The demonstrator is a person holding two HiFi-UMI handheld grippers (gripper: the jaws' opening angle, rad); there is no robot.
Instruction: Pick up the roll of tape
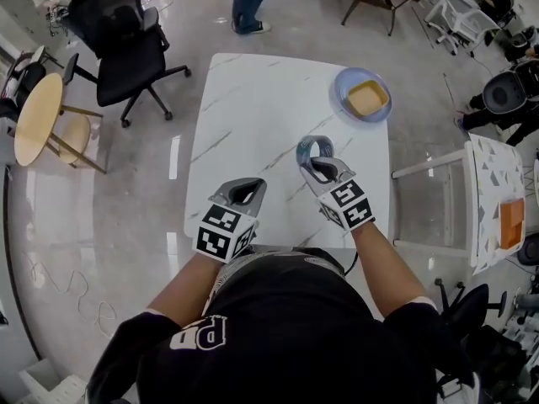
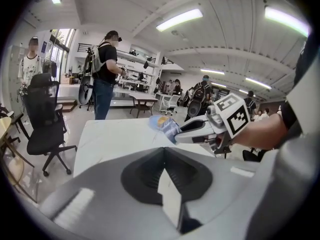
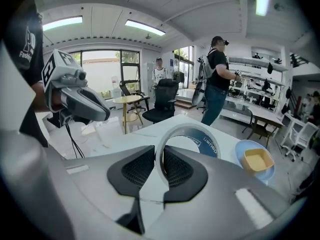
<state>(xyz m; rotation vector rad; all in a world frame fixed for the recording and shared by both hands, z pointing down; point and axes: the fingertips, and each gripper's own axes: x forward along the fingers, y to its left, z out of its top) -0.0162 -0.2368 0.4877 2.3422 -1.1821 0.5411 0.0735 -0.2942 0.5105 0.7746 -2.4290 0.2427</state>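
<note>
Right gripper (image 1: 317, 162) fingers clamp the roll of tape (image 3: 210, 140), lettering unreadable; left gripper (image 1: 249, 185) fingers closed, empty.

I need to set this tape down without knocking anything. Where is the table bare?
The table is bare across its far-left part, from the far edge down to the left gripper. The strip between the roll of tape in the right gripper and the plate is free too. Only the far-right corner is crowded: the plate with a yellow dish.
</note>
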